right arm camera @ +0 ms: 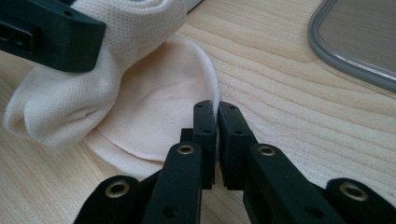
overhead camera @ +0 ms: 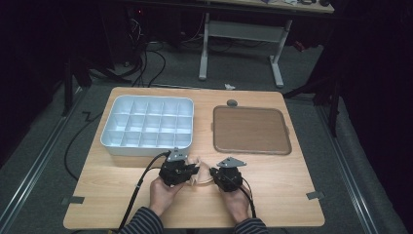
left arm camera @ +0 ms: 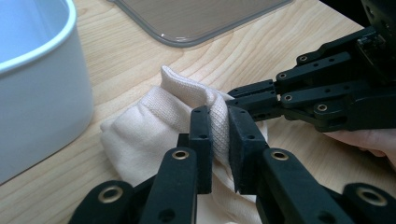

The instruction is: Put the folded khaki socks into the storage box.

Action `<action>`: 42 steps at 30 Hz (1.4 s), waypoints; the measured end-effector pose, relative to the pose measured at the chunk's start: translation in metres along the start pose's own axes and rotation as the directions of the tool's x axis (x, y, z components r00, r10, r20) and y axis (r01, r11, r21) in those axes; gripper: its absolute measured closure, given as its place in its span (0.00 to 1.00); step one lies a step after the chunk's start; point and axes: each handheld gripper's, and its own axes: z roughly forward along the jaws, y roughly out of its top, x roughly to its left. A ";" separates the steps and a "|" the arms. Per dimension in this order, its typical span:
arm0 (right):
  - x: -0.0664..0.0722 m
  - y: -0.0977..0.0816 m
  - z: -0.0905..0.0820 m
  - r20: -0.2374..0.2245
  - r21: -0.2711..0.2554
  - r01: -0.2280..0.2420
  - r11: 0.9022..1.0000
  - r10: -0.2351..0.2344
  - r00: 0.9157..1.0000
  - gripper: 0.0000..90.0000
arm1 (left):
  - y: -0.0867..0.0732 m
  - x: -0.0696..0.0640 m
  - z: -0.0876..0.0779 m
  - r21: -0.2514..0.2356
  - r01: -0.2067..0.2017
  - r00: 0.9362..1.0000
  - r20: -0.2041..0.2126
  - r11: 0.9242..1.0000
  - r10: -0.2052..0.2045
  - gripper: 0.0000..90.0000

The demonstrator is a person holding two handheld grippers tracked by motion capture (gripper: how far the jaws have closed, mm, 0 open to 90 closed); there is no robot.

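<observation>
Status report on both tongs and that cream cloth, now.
Left tongs shut on cream cloth. Right tongs shut on its thin edge. Cloth bunched on table, near white divided box. Nothing in the way.

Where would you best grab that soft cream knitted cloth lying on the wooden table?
Probably by its edges. The cream knitted cloth lies limp, so a raised fold or thin rim suits pinching: the left gripper clamps a fold, the right gripper nips the flat rim from the near side.

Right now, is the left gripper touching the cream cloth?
Touching. In the left gripper view, the left gripper is shut on a raised fold of the cream cloth, pads pressing it from both sides.
</observation>
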 end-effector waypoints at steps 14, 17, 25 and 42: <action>0.000 -0.001 0.000 -0.010 -0.004 0.000 1.000 -0.001 1.000 0.96 | 0.002 -0.009 0.019 0.041 -0.041 0.999 -0.010 0.998 0.041 0.89; 0.000 -0.001 0.000 -0.009 -0.003 0.004 1.000 -0.004 1.000 0.96 | 0.002 -0.010 0.022 0.044 -0.040 0.999 -0.018 0.998 0.041 0.89; 0.000 -0.001 0.000 -0.012 -0.004 0.004 1.000 -0.004 1.000 0.95 | 0.002 -0.009 0.027 0.065 -0.022 0.999 -0.028 0.998 0.024 0.88; 0.001 0.003 0.002 -0.013 0.018 0.028 0.999 -0.028 1.000 0.90 | 0.000 -0.010 0.034 0.111 -0.063 0.998 -0.003 0.992 0.064 0.81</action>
